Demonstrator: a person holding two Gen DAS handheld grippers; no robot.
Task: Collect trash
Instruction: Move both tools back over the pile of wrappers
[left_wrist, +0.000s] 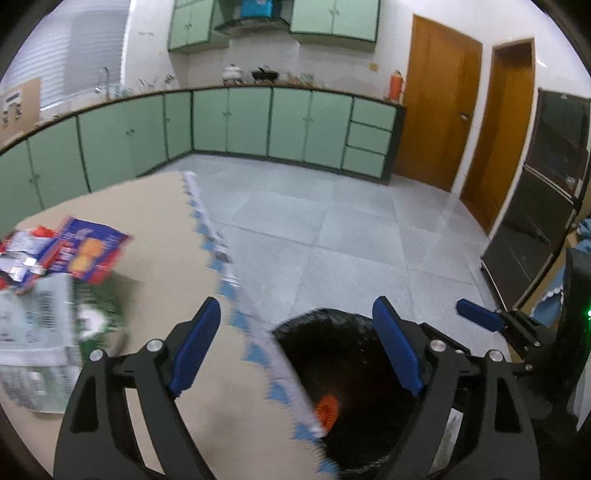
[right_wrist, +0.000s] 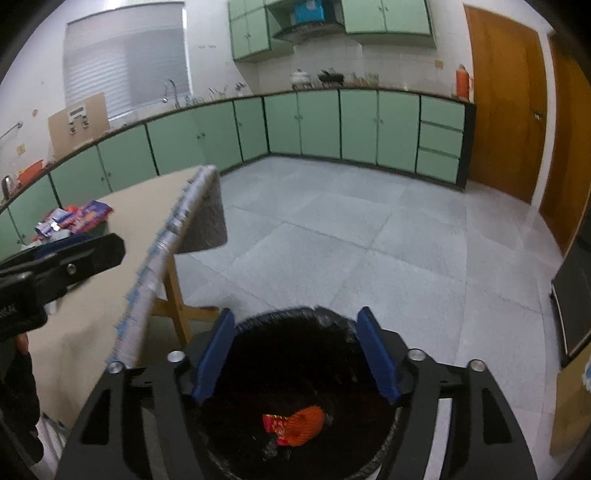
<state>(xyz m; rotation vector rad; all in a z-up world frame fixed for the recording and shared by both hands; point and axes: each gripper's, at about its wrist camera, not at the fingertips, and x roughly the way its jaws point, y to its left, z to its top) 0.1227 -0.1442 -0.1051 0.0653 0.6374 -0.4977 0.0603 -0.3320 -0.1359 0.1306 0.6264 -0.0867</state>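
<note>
The black bin (right_wrist: 295, 398) stands on the floor just beside the table (left_wrist: 162, 229). An orange wrapper (right_wrist: 299, 424) lies inside it. The right gripper (right_wrist: 295, 354) hangs over the bin, jaws spread and empty. The left gripper (left_wrist: 299, 347) hovers over the table edge beside the bin, jaws spread and empty. More wrappers (left_wrist: 74, 254) lie on the table, well away from the bin.

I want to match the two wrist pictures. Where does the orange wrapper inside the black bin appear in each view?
Left wrist view: the orange wrapper sits low, right of centre, half hidden behind the table's patterned edge, inside the black bin.
Right wrist view: the wrapper lies bottom centre on the bin floor, below the open right gripper.
Shared landmark: the orange flask on the counter beside the wooden door.
</note>
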